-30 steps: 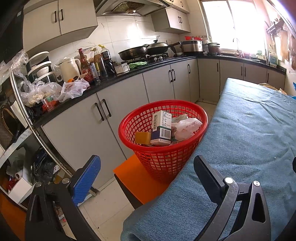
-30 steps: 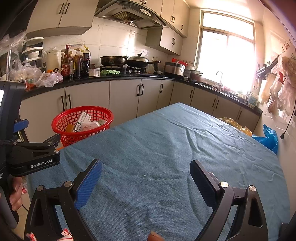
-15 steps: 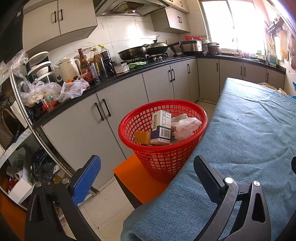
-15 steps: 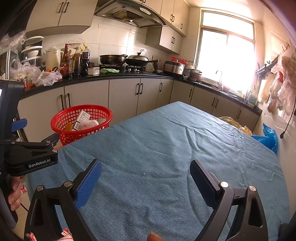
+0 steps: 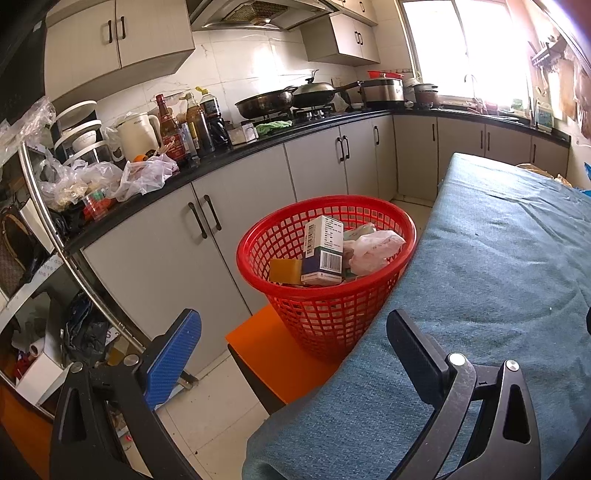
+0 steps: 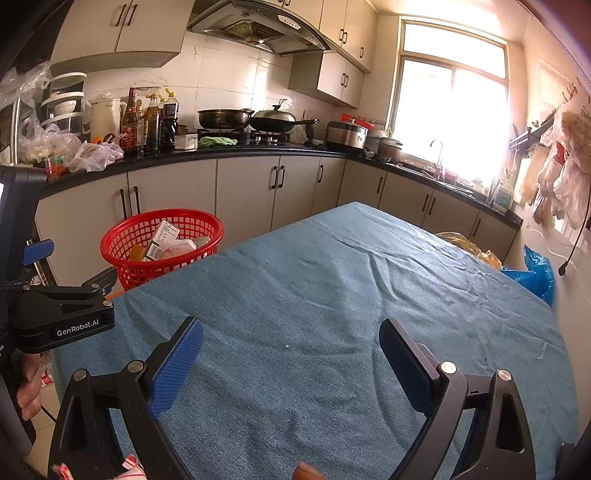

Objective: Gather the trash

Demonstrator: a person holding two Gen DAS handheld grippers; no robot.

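Left hand-held gripper (image 5: 291,343) agape, red mesh basket (image 5: 325,317) trash-filled

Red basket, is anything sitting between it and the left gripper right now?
Nothing visible does. The left gripper is open and empty, and only open air lies between it and the basket, which stands on an orange stool beside the blue-covered table.

A home kitchen: cabinets (image 6: 243,188) under a black counter (image 6: 207,153), woks (image 6: 225,118) on a stove, hood (image 6: 258,29), sink tap (image 6: 437,147).
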